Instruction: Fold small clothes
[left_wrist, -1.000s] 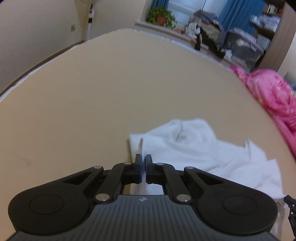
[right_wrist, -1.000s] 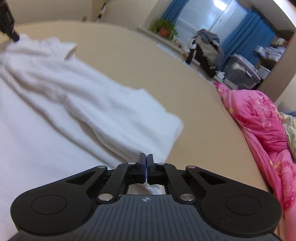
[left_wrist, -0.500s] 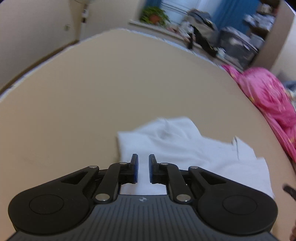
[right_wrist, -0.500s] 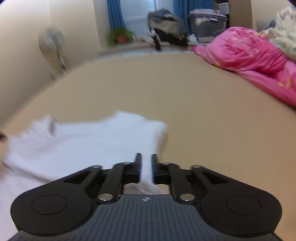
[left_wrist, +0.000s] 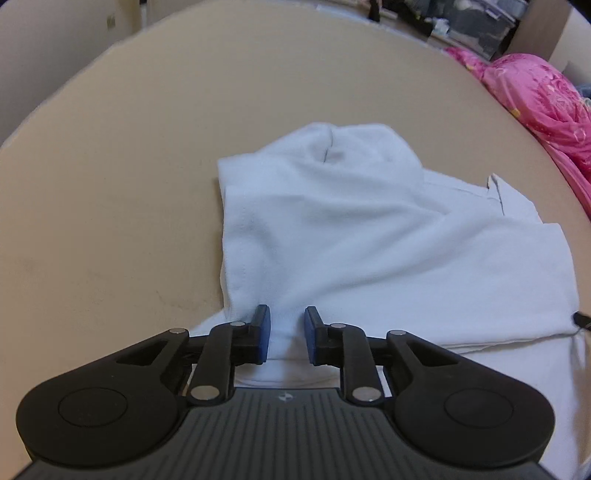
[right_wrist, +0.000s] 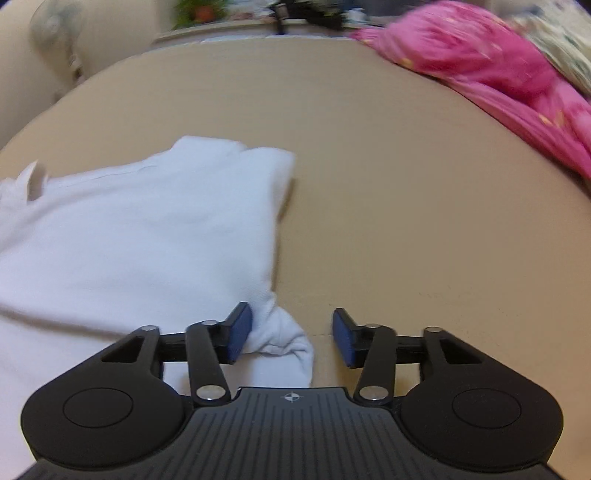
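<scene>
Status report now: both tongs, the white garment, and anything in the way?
Left tongs open, jaws just opening, over cloth, no grip. Right tongs open wider, just opening, cloth bunch between, not pinched. White garment lies partly folded on tan surface. Nothing in the way.

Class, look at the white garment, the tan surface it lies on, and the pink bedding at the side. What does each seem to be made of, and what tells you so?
White garment: soft matte knit, probably cotton; it drapes in soft folds, with stitched seams.
Tan surface: matte and flat, possibly cardboard; a faint seam line shows, though the look leaves it open.
Pink bedding: padded, slightly shiny printed fabric; it puffs and creases.
</scene>
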